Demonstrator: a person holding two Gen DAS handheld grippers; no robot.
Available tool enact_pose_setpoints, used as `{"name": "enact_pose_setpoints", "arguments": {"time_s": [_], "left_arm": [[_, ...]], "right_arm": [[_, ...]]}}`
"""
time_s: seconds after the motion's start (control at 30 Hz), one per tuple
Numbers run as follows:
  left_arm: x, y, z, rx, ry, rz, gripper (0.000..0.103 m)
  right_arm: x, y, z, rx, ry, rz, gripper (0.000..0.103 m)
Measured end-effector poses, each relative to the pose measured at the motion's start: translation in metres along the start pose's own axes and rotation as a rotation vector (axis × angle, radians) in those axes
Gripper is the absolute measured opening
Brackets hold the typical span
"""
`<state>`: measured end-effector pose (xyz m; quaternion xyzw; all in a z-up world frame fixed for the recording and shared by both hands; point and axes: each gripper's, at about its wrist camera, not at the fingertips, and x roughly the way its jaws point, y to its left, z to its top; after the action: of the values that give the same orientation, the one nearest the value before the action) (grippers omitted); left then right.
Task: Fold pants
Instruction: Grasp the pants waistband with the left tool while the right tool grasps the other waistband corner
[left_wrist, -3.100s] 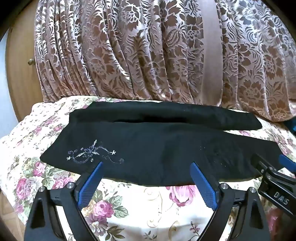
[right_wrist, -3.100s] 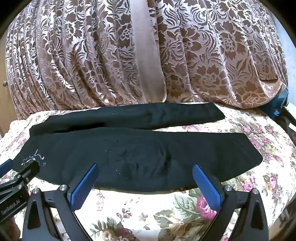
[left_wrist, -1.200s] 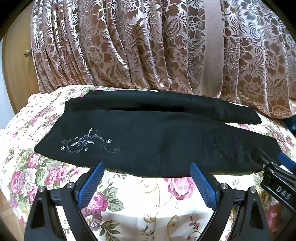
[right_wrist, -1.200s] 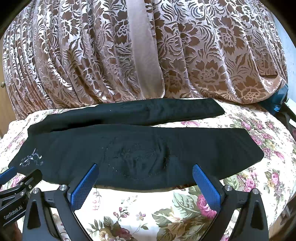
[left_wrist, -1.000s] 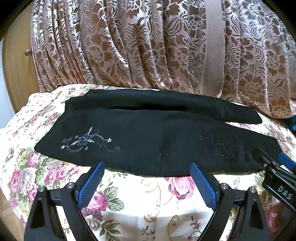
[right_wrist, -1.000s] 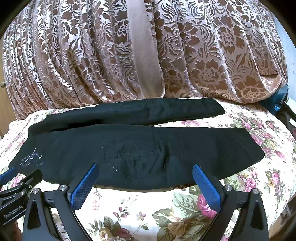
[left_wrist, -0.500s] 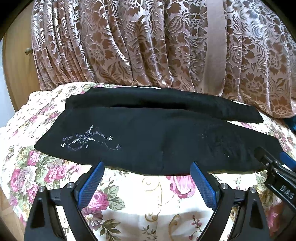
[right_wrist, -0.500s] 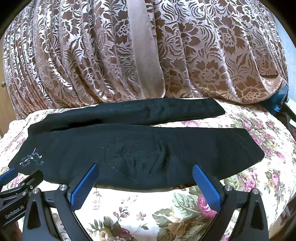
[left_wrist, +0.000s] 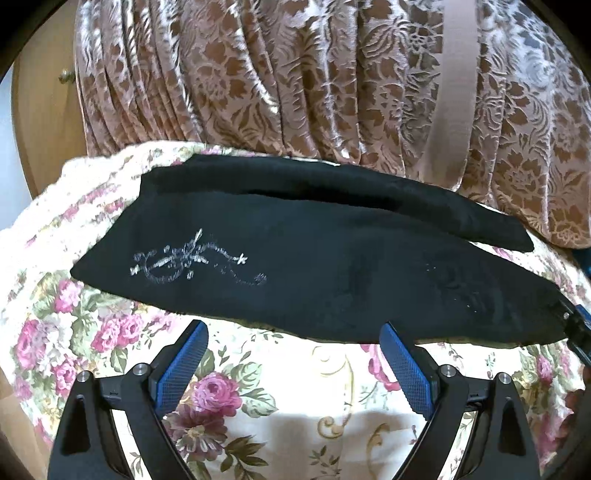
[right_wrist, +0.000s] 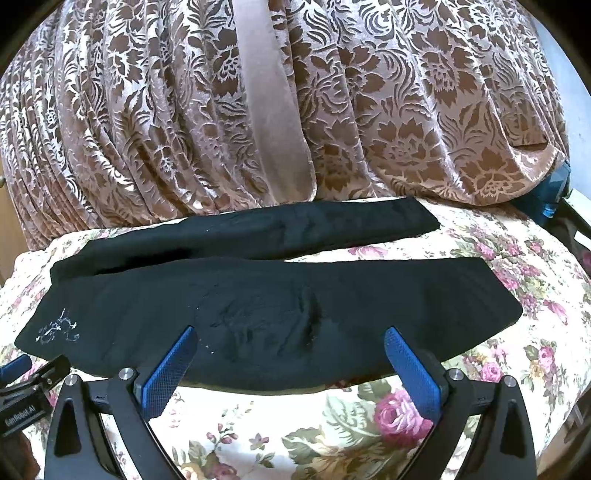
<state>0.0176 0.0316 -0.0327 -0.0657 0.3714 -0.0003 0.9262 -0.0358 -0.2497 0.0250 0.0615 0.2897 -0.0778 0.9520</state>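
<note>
Left tool (left_wrist: 293, 356) and right tool (right_wrist: 293, 360) spread apart, empty, poised at near edge of black pants (right_wrist: 266, 314). Pants flat on floral bedspread (right_wrist: 369, 424), legs parted, unfolded. Every fold apparently left to do.

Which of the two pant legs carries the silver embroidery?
The near pant leg, the one lying closest to both open tongs, carries the silver embroidery near its left end; the far pant leg by the curtain is plain black.
</note>
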Motion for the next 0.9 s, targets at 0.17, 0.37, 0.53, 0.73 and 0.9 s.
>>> {"name": "enact_pose_setpoints", "arguments": {"time_s": [0.17,0.37,0.53,0.73,0.9], "left_arm": [[0.015,0.038,-0.004,-0.197,0.074,-0.203,0.094],[0.020,0.082,-0.003,-0.329,0.045,-0.153,0.094],[0.025,0.126,-0.002,-0.458,-0.002,-0.143,0.094],[0.030,0.166,-0.010,-0.568,-0.041,-0.142,0.094],[0.034,0.171,-0.009,-0.559,-0.062,-0.146,0.094]], "right_arm": [[0.009,-0.008,-0.002,-0.037,0.022,0.082,0.103],[0.026,-0.048,-0.014,0.087,0.138,0.145,0.102],[0.034,-0.103,-0.022,0.263,0.176,0.190,0.088],[0.049,-0.189,-0.050,0.672,0.210,0.257,0.072],[0.066,-0.226,-0.067,0.864,0.224,0.305,0.045]]}}
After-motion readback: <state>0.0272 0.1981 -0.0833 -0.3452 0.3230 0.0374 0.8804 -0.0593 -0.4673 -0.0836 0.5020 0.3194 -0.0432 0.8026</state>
